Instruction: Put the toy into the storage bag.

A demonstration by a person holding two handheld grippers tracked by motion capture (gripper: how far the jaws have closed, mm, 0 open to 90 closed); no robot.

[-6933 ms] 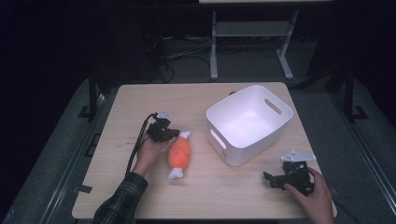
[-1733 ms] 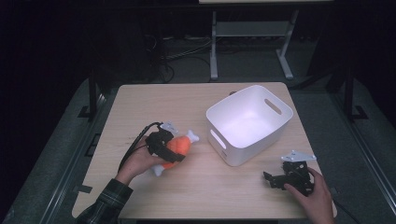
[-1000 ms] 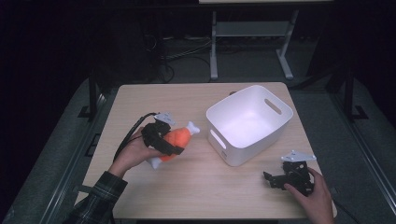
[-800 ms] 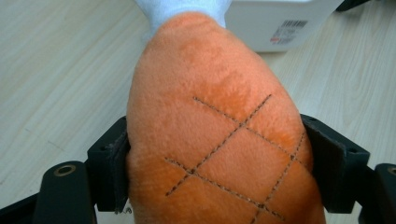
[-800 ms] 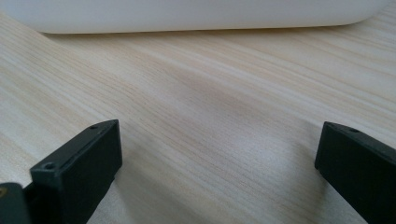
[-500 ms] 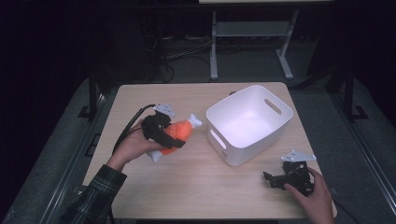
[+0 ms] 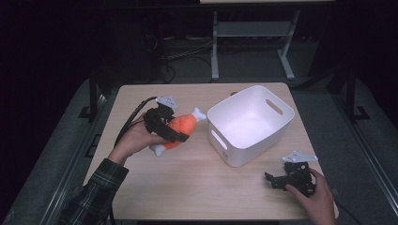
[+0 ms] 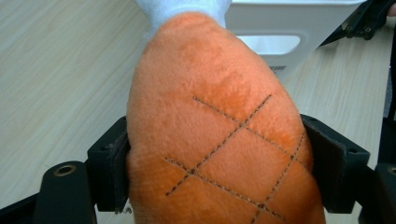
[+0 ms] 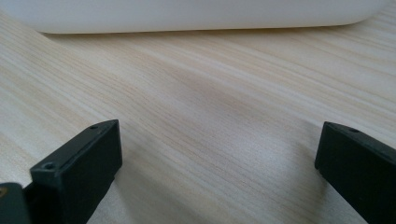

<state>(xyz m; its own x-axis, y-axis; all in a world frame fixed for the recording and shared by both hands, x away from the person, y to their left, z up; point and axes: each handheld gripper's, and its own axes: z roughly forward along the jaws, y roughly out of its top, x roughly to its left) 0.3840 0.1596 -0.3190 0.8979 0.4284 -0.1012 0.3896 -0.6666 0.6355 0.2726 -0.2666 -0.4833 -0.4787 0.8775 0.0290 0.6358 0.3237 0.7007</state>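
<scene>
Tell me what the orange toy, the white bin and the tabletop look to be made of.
Toy: plush fabric, going by its fuzzy orange nap, dark stitched crosshatch and white fuzzy end; it bulges between the left gripper's fingers, so probably soft-stuffed.
Bin: likely moulded plastic, smooth matte white, with cut-out handles.
Tabletop: pale wood grain, possibly laminate.

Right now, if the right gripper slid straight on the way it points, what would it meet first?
Bare table, then probably the white bin's outer wall. The right gripper is open with nothing between its jaws; depth is hard to judge.
</scene>
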